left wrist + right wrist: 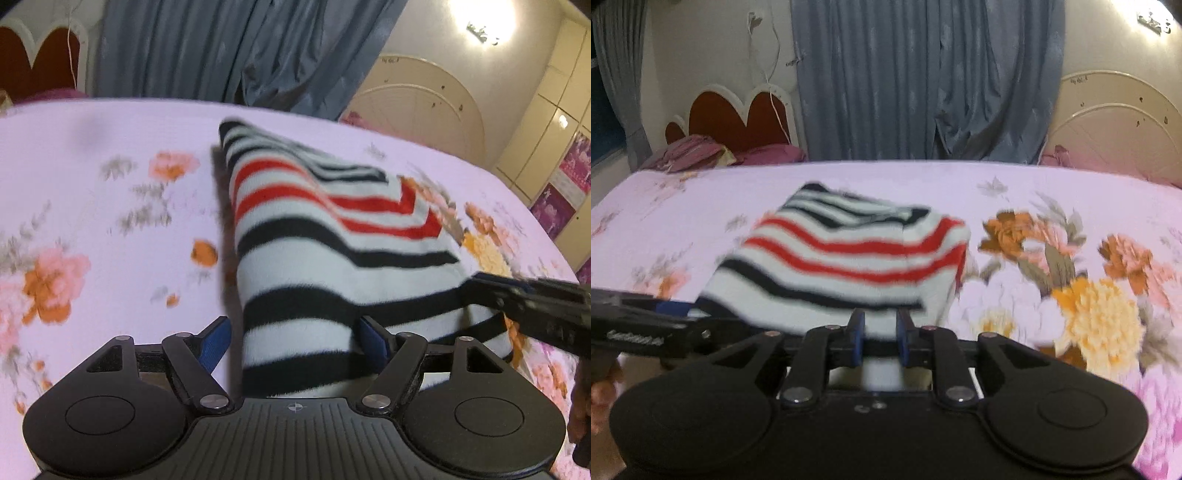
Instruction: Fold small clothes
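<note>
- The fuzzy white garment with black and red stripes [317,236] lies on the bed under its lilac bedsheet printed with orange and pink flowers [92,192], partly folded — an upper layer with red stripes sits doubled over the black-striped part.
- The left hand-held gripper [295,341] has its blue-padded fingers [216,341] spread wide; the garment's near edge runs between them, one finger off the cloth to the garment's left, the other over it, with no pinch visible.
- The right hand-held gripper [881,334] has its fingers drawn narrow at the garment's near edge, white cloth showing between the blue pads [858,334] — it appears to clamp that hem, though blur softens the contact.
- In the left wrist view the right hand-held gripper reaches in at the garment's near right corner.
- Beyond the garment hang grey-blue curtains [905,81]; left of them stands a red scalloped headboard with white trim [735,114].
</note>
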